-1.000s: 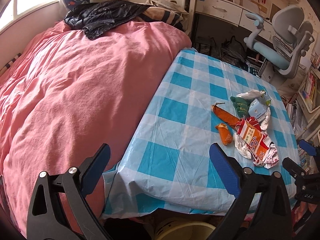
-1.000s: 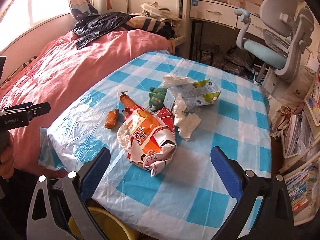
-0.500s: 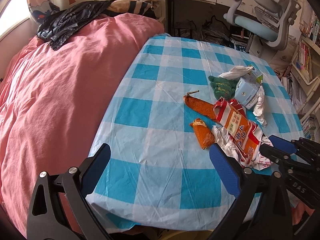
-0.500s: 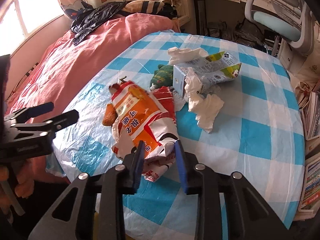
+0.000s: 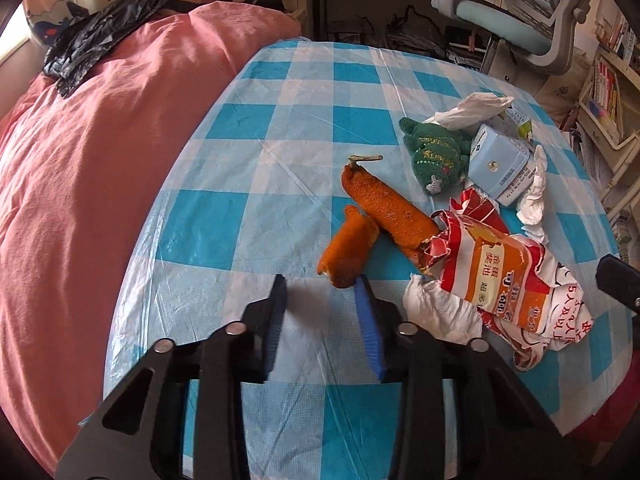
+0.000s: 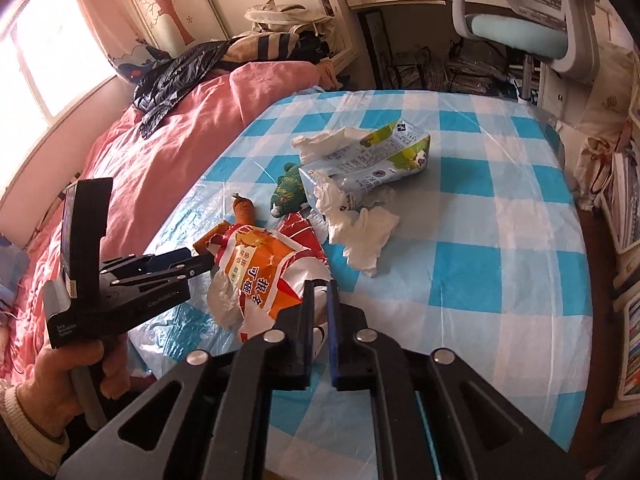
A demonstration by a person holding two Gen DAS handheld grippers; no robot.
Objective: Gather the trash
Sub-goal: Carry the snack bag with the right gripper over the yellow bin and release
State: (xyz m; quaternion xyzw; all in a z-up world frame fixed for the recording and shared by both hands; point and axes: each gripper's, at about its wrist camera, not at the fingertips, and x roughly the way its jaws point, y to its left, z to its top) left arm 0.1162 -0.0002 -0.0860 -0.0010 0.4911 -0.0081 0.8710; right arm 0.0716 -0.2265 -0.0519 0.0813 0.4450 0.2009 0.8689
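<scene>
Both grippers have closed in on the litter since a second ago, when they hung wide open and well back from the pile. Now the right gripper [image 6: 318,294] has its jaws drawn almost together on the near edge of the torn snack wrapper [image 6: 260,276], which looks pinched between them but lies on the checked worktop [image 6: 500,216], not yet lifted. The left gripper [image 5: 320,284] is about half open, nothing in it, its right fingertip just beside the near end of the smaller orange peel piece [image 5: 348,248]; whether it touches is unclear. A longer orange piece [image 5: 384,208] lies behind it, its far end under the wrapper. Further back sit a green knitted toy [image 5: 434,152], a milk carton [image 6: 368,160] and crumpled tissues [image 6: 366,236], all bunched together.

The step in hand appears to be the first pickup. Next, the right gripper probably needs to lift the wrapper clear without dragging the orange piece along, while the left shifts slightly rightward to straddle the small piece before closing.
</scene>
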